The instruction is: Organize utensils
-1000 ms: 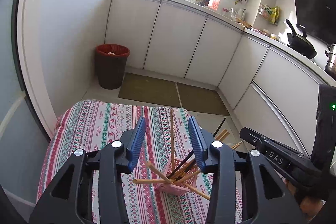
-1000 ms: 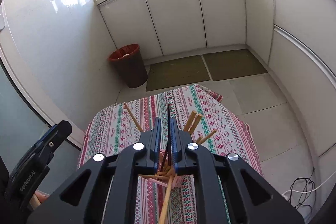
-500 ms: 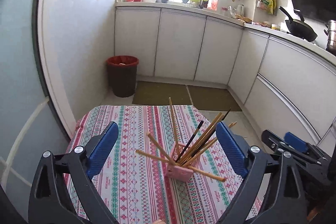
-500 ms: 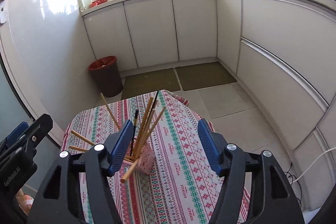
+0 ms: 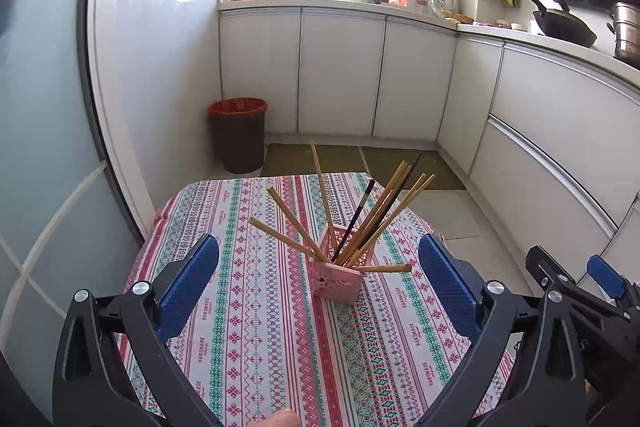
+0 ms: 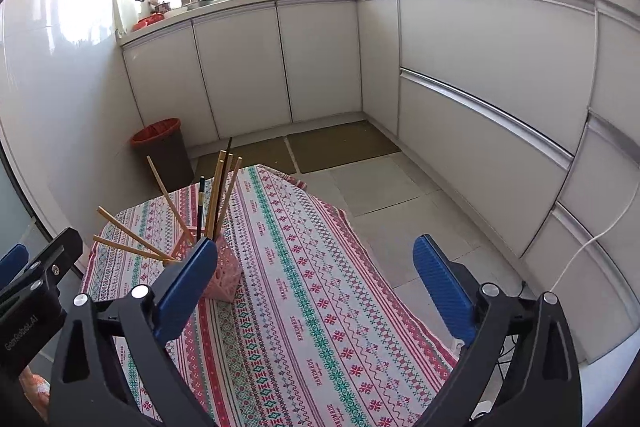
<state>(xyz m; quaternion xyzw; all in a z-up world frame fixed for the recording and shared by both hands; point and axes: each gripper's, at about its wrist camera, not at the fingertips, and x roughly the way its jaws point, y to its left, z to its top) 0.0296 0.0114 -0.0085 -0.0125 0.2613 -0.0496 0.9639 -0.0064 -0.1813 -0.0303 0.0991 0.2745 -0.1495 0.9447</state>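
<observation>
A pink lattice holder point(image 5: 338, 277) stands near the middle of the patterned tablecloth point(image 5: 256, 327). Several wooden and dark chopsticks point(image 5: 376, 215) lean out of it in a fan. My left gripper point(image 5: 320, 281) is wide open and empty, held back from the holder, which sits between its fingertips in the view. In the right wrist view the holder point(image 6: 222, 273) is at the left, partly behind my left fingertip, with the chopsticks point(image 6: 218, 187) above it. My right gripper point(image 6: 316, 281) is wide open and empty over the cloth.
The small table ends near a glass door point(image 5: 48, 147) at the left. A red-lined bin point(image 5: 239, 133) stands on the floor beyond it. White cabinets point(image 5: 400, 83) line the back and right, with a wok point(image 5: 560, 23) and pot on the counter.
Both grippers have opened wide and drawn back and up from the holder. The right gripper was shut on a dark chopstick a second ago; that chopstick now stands in the holder.
</observation>
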